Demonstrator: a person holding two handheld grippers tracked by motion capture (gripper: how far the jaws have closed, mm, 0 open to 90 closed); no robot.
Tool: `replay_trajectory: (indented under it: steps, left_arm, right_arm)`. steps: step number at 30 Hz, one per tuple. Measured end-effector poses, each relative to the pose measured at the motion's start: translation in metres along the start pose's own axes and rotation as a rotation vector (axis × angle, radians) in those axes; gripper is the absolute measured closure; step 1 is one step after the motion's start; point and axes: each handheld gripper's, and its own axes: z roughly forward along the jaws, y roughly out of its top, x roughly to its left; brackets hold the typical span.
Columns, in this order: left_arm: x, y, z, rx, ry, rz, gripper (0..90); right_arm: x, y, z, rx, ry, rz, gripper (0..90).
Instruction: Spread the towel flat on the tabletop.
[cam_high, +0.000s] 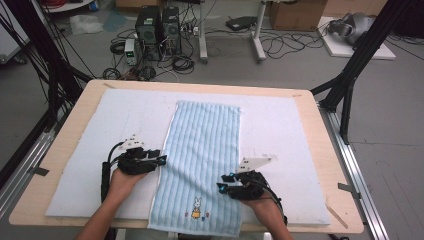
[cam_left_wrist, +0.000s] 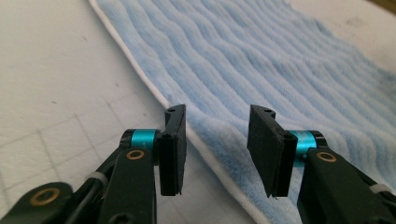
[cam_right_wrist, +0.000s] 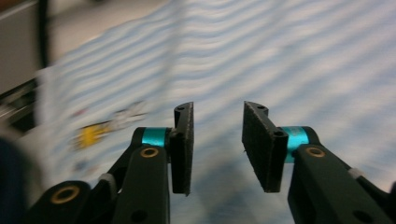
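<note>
Blue striped towel flat on white mat. Left gripper at its left hem, jaws wide. Right gripper over near-right part, jaws wide, empty.

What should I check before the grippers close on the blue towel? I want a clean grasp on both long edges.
1. Towel lies flat on the white mat: ok.
2. Left hand-held gripper open: ok, jaws apart.
3. Left jaws straddle the towel's white edge: ok, edge runs between them.
4. Right hand-held gripper open: ok.
5. Right gripper lined up on the edge: not ok, it sits over the towel's inside.
6. Jaw height above the cloth: cannot tell.
</note>
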Motion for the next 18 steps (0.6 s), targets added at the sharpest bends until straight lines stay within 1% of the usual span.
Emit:
replay_trajectory:
  steps: [1,2,3,4,5,6,7,8,9,10,12,13,14,15,17,18]
  left_arm:
    - [-0.001,0.0,0.003,0.014,0.005,0.003,58.1]
    - [-0.001,-0.001,0.005,0.026,0.012,0.005,58.6]
    - [-0.002,0.0,0.007,0.049,0.026,0.01,59.6]
    - [-0.003,0.0,0.007,0.05,0.034,0.015,61.4]
    - [-0.004,0.0,0.008,0.053,0.037,0.03,64.1]
    - [-0.006,0.0,0.007,0.06,0.052,0.044,68.6]
    - [-0.007,-0.001,0.006,0.072,0.057,0.057,76.1]
    - [-0.007,-0.001,0.005,0.075,0.059,0.053,84.8]
    - [-0.007,-0.002,0.004,0.079,0.059,0.045,86.3]
    - [-0.008,-0.002,0.002,0.086,0.062,0.042,87.1]
    - [-0.008,-0.004,-0.003,0.096,0.063,0.03,87.7]
    - [-0.008,-0.006,-0.007,0.098,0.06,0.026,87.8]
    - [-0.008,-0.008,-0.011,0.104,0.058,0.032,87.8]
    - [-0.008,-0.01,-0.014,0.099,0.055,0.024,87.8]
    - [-0.007,-0.013,-0.018,0.093,0.053,0.017,87.7]
    - [-0.007,-0.014,-0.018,0.081,0.053,0.017,87.1]
  right_arm:
    - [-0.004,-0.001,-0.002,0.001,-0.028,0.021,62.3]
    - [-0.006,-0.002,-0.003,-0.004,-0.061,0.029,62.1]
    - [-0.008,-0.002,-0.003,-0.006,-0.083,0.034,62.2]
    - [-0.011,-0.002,-0.004,-0.013,-0.11,0.044,62.2]
    - [-0.012,-0.002,-0.005,-0.019,-0.132,0.047,62.2]
    - [-0.013,-0.002,-0.005,-0.023,-0.16,0.055,62.4]
    - [-0.015,-0.002,-0.005,-0.025,-0.183,0.058,62.4]
    - [-0.016,-0.002,-0.005,-0.025,-0.21,0.056,62.2]
    - [-0.018,-0.002,-0.005,-0.026,-0.233,0.06,62.2]
    - [-0.02,-0.002,-0.005,-0.029,-0.247,0.074,62.3]
    - [-0.024,-0.001,-0.005,-0.036,-0.278,0.086,62.6]
    - [-0.026,-0.001,-0.005,-0.039,-0.286,0.092,62.7]
    - [-0.029,-0.001,-0.004,-0.041,-0.3,0.102,62.8]
    - [-0.031,0.0,-0.003,-0.04,-0.31,0.112,62.8]
    - [-0.035,0.001,-0.001,-0.039,-0.318,0.113,62.7]
    - [-0.038,0.003,0.001,-0.038,-0.328,0.116,62.3]
